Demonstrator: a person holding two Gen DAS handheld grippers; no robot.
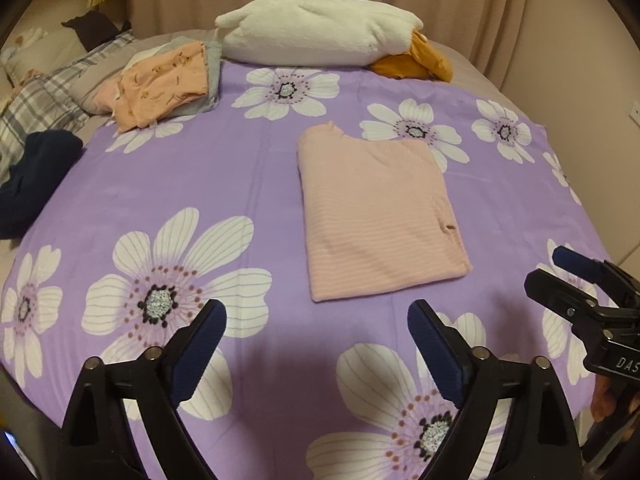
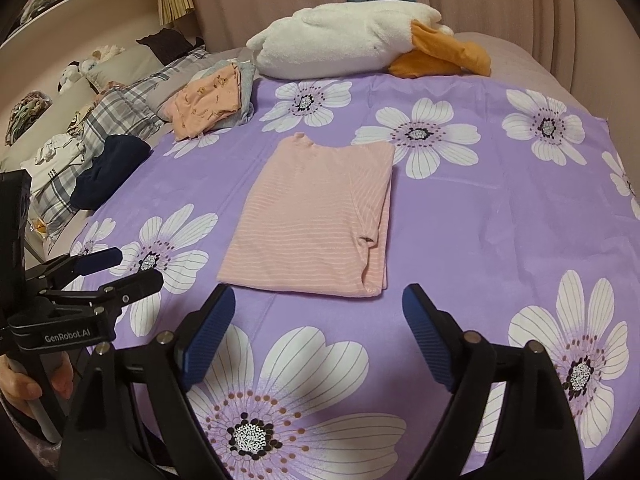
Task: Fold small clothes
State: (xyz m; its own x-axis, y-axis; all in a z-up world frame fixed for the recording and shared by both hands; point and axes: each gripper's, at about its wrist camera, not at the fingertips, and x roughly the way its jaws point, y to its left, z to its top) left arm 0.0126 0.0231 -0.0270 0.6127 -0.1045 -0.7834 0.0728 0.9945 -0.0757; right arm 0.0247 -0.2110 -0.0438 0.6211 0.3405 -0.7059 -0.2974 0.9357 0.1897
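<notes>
Two grippers hover over a purple floral bedspread (image 1: pixel 248 184). From the left wrist camera, the left gripper (image 1: pixel 317 322) is spread wide and empty, and a folded pink striped shirt (image 1: pixel 376 216) lies flat just beyond it; the right gripper (image 1: pixel 560 268) shows at the right edge, released. A stack of folded clothes (image 1: pixel 168 80) sits far left, beside a white plush duck (image 1: pixel 320 40). From the right wrist camera, the right gripper (image 2: pixel 318 306) gapes empty just short of the shirt's (image 2: pixel 316 216) near hem, with the left gripper (image 2: pixel 116 268) off to the left.
</notes>
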